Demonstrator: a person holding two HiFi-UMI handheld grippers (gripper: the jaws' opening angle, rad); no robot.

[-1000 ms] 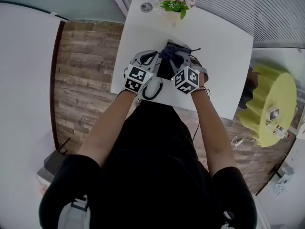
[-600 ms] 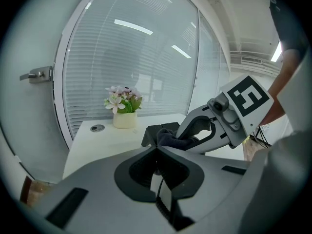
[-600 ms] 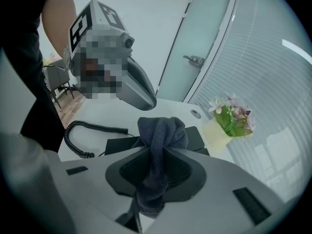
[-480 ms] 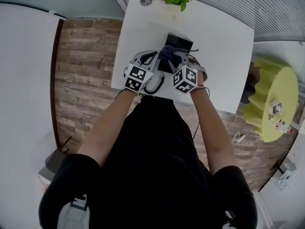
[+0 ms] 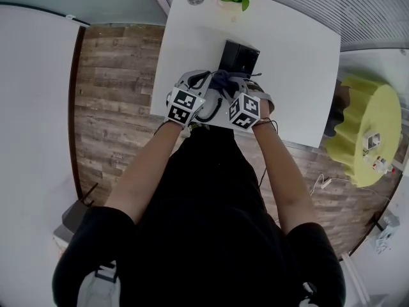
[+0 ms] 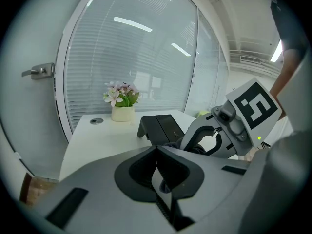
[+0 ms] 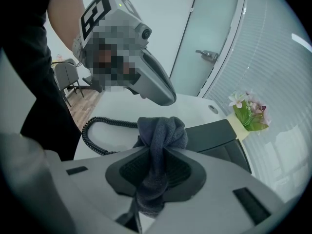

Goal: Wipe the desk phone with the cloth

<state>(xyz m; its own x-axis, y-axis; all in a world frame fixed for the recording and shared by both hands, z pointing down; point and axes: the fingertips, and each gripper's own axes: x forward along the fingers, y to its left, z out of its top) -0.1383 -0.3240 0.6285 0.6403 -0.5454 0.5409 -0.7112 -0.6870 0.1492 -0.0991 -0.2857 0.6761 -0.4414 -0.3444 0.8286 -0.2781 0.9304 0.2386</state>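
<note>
Dark grey terry cloth (image 7: 161, 130), soft and limp, rises in a bunched knot from the right gripper (image 7: 163, 152), whose jaws are clenched on its middle. It looks light and will drape rather than push, so a firm pinch close to the wad seems the right hold. Just ahead of those jaws sits the desk phone (image 7: 217, 130), a slanted slab of hard black plastic, probably smooth and light enough to slide if rubbed hard. Its coiled cord (image 7: 95, 130) loops off to that gripper's left. The left gripper (image 6: 157, 152) alongside has its jaws pressed together, holding nothing. Beyond both, a flower pot (image 6: 122, 113) stands on the white table (image 5: 294, 62).
</note>
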